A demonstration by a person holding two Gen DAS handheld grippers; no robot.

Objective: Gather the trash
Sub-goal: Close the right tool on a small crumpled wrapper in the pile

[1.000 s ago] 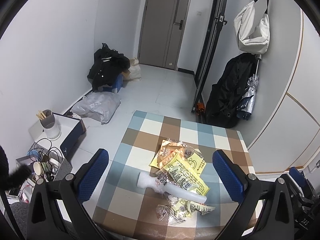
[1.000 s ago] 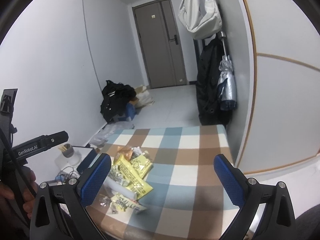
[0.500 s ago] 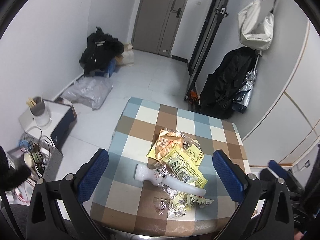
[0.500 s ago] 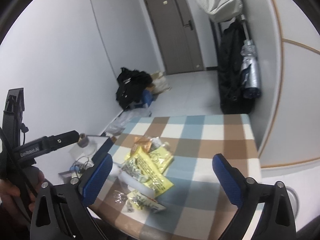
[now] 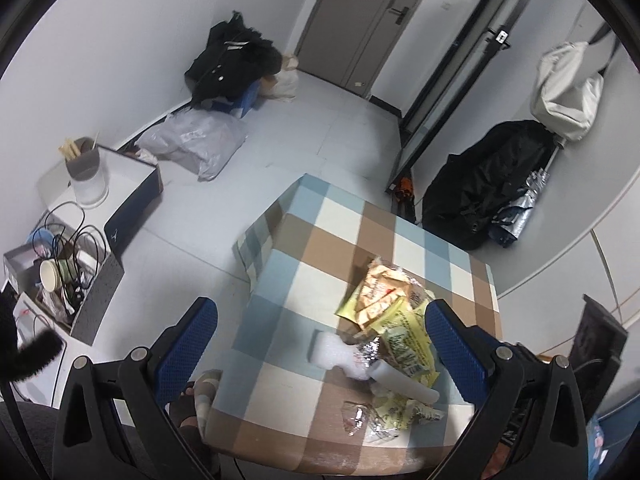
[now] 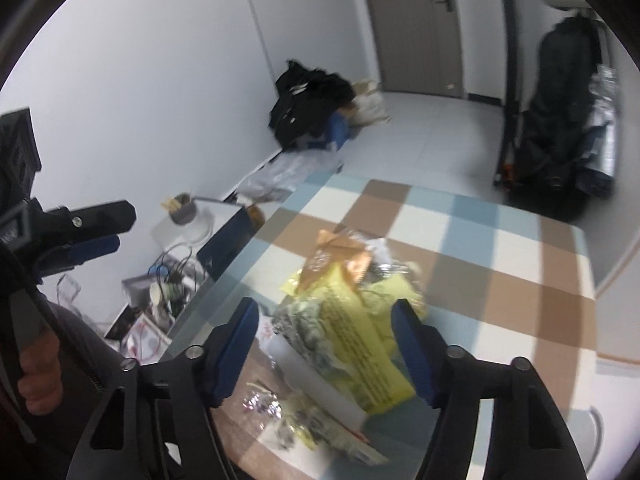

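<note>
A heap of trash lies on the checked table (image 5: 320, 248): yellow snack wrappers (image 5: 404, 344), an orange-brown wrapper (image 5: 380, 288), a white foam piece (image 5: 340, 354) and clear crinkled film (image 5: 356, 418). My left gripper (image 5: 320, 332) is open and hovers above the table's left part, beside the heap. My right gripper (image 6: 326, 344) is open, its blue pads on either side of the yellow wrappers (image 6: 356, 332), close above them. The left gripper also shows at the left of the right wrist view (image 6: 92, 236).
Left of the table stand a white box with a cup (image 5: 86, 176) and a tray of cables and cups (image 5: 60, 264). A plastic bag (image 5: 196, 140) and black clothes (image 5: 232, 60) lie on the floor. A black coat (image 5: 488, 184) hangs at the right wall.
Both grippers have tilted down and moved in toward the table. The right gripper has come down over the yellow wrappers and its fingers now stand closer together.
</note>
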